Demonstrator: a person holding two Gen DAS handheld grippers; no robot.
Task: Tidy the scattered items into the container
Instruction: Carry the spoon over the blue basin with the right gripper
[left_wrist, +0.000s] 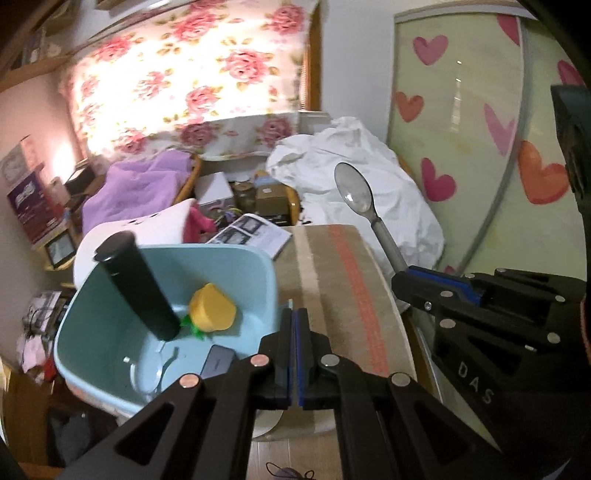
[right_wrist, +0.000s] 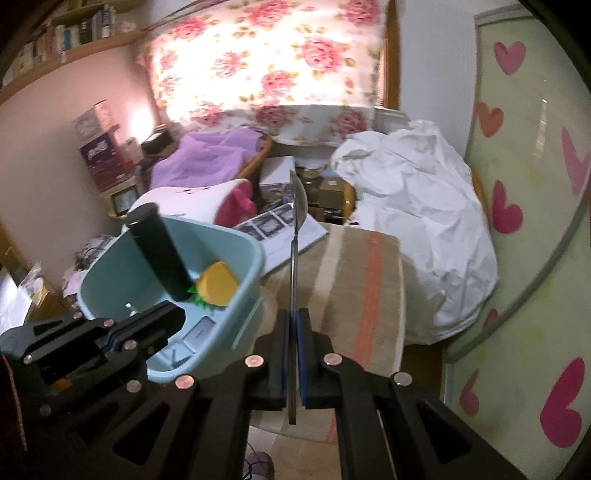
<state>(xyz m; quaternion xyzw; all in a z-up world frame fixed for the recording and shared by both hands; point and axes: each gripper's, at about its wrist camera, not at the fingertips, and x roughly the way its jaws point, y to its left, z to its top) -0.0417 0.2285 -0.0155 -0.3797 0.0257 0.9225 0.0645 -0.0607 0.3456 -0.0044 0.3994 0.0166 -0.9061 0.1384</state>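
Note:
A light blue tub (left_wrist: 267, 269) (right_wrist: 240, 325) stands on the left of a striped cloth surface (left_wrist: 332, 280). In it a black cylinder (left_wrist: 136, 284) (right_wrist: 162, 254) leans upright beside a yellow toy fruit (left_wrist: 212, 308) (right_wrist: 218, 282) and a flat grey device (left_wrist: 219, 363). My right gripper (right_wrist: 294, 314) (left_wrist: 398, 282) is shut on the handle of a grey spoon (left_wrist: 352, 192) (right_wrist: 295, 206), bowl end pointing away, above the cloth to the right of the tub. My left gripper (left_wrist: 295, 314) (right_wrist: 181, 315) is shut with nothing in it, over the tub's near right rim.
A white crumpled sheet (left_wrist: 362, 177) lies behind the cloth surface. An open magazine (left_wrist: 255, 236), a tipped white basket (left_wrist: 147, 229) and a purple blanket (left_wrist: 144, 184) lie behind the tub. A heart-patterned panel (left_wrist: 480, 147) closes off the right.

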